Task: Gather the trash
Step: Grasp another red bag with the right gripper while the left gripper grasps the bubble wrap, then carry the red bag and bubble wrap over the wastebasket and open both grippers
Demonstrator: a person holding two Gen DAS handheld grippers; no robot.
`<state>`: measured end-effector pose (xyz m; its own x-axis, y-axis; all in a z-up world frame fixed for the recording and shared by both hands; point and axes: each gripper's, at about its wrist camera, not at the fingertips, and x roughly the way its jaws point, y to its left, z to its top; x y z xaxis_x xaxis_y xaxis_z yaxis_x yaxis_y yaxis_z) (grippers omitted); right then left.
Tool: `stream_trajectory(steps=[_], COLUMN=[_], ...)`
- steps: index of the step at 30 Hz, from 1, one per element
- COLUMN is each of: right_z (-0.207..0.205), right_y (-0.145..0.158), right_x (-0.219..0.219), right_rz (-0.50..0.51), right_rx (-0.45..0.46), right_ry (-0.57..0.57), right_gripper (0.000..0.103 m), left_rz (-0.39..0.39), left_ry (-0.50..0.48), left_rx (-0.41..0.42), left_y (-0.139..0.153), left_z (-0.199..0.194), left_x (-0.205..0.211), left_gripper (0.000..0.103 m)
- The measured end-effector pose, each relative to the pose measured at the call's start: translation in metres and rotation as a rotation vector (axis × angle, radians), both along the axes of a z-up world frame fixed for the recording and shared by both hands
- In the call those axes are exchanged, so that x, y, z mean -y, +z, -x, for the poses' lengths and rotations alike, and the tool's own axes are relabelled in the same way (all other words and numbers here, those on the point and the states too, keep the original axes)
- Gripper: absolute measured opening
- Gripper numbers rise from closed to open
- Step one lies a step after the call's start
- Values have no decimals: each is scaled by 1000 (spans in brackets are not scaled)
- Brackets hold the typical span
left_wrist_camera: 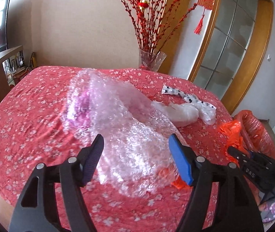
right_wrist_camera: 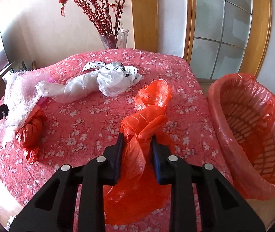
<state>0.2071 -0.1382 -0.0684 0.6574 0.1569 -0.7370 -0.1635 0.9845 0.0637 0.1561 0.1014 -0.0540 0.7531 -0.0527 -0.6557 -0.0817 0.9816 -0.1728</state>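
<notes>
Orange bag [right_wrist_camera: 147, 119]: a crumpled orange plastic bag lies at the near right part of the tabletop; its twisted middle is pinched between the jaws of the right gripper [right_wrist_camera: 137, 137].
Right gripper: jaws closed on the orange bag, pads press on the plastic.
Bubble wrap [left_wrist_camera: 129, 135]: a large clear sheet, blurred, stands up from the tabletop between the jaws of the left gripper [left_wrist_camera: 136, 141].
Left gripper: jaws wide open, pads do not touch the wrap.
Second orange bag [right_wrist_camera: 30, 133]: a knotted bundle at the near left, touching the bubble wrap.
White bag [right_wrist_camera: 73, 89]: far middle, beside a spotted wrapper [right_wrist_camera: 118, 67].
Tabletop [right_wrist_camera: 91, 119]: covered with red flowered cloth.
Basket [right_wrist_camera: 253, 135]: right of the tabletop, lined with orange plastic.
Vase [right_wrist_camera: 114, 40]: at far edge, with red branches.
</notes>
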Motion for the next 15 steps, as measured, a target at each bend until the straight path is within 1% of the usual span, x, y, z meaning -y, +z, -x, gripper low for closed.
stream_trajectory(steps=[2, 4, 5, 7, 8, 9, 10, 12, 15], right_z=[2, 1, 2, 3, 3, 3, 3, 3, 4], right_y=[0, 0, 1, 1, 1, 1, 1, 2, 3], right_x=[2, 3, 4, 6, 7, 7, 8, 9, 11], right_rz=[-5, -7, -8, -9, -10, -11, -12, -14, -17], right_rx=[-1, -2, -2, -2, -2, -2, -2, 1, 5], right_ry=[-1, -1, 0, 2, 1, 0, -1, -2, -4], right_gripper=[27, 27, 27, 27, 27, 27, 27, 27, 27], left_rz=[-12, -13, 4, 44, 68, 85, 94, 100, 108], left_ry=[15, 26, 28, 28, 20, 9, 4, -12, -35], left_rx=[-32, -73, -87, -85, -83, -85, -89, -92, -84], left_y=[-6, -16, -21, -25, -26, -27, -28, -30, -32], left_z=[-8, -16, -18, -17, -17, -17, -17, -17, -14], left_x=[3, 3, 2, -2, -4, -5, -6, -8, -9], left_gripper=[68, 66, 62, 50, 32, 22, 9, 4, 3])
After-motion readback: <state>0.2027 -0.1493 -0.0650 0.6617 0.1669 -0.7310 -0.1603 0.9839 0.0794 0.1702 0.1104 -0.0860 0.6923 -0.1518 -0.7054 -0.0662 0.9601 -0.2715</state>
